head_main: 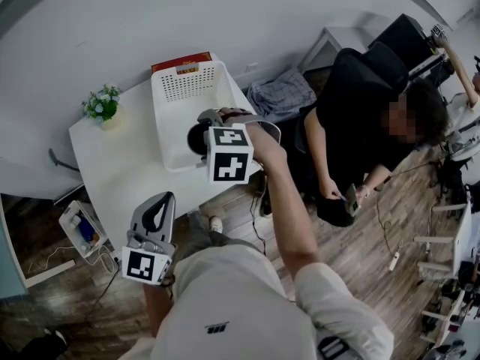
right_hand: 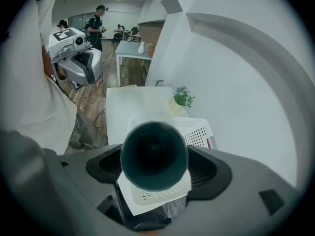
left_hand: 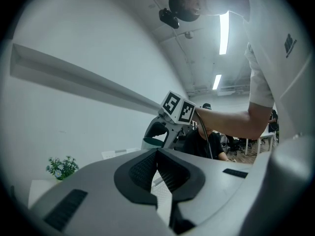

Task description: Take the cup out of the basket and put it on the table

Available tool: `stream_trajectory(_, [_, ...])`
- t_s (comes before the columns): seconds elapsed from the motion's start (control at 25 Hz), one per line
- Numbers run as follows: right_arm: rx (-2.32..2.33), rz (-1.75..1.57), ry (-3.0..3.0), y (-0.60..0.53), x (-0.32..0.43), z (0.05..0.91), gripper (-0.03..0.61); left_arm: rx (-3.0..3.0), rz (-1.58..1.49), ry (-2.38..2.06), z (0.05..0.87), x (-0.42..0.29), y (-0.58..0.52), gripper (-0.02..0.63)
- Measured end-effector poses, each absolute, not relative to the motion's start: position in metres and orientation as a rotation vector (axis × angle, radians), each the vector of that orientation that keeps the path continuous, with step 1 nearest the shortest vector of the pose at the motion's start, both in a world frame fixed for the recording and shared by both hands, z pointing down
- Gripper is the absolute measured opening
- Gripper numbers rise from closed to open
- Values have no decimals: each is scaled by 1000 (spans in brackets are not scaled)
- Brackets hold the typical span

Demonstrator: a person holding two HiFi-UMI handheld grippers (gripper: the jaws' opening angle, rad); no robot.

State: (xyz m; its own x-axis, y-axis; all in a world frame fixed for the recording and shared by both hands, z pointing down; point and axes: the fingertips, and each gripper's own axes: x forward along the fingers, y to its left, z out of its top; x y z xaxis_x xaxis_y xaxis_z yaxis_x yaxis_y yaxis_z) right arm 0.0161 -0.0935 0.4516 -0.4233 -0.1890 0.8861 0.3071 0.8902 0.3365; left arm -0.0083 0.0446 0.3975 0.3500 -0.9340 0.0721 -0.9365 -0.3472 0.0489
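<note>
- Centre frame, the right gripper (head_main: 201, 137) clasps a dark teal cup (right_hand: 154, 155) over the white basket (head_main: 187, 87).
- Lower left, the left gripper (head_main: 156, 205) is clenched and empty.

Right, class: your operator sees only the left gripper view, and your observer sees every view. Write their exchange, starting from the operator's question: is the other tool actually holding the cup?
Observer: Yes. The right gripper view shows the right tool shut on the dark cup, with the cup's mouth facing the camera.
Operator: Is it out of the basket?
Observer: It seems so. In the head view it hangs above the white basket, over its near right corner, not down inside.
Operator: Where could it go?
Observer: The head view shows white table to the left of the basket, with a small plant at the far corner.
</note>
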Motion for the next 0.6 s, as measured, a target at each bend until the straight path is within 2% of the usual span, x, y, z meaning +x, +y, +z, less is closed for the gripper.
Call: stream_trajectory(0.6, [-110,-582,-1969,-55,26,433,392,2509,98,-1752,394,7,76,9])
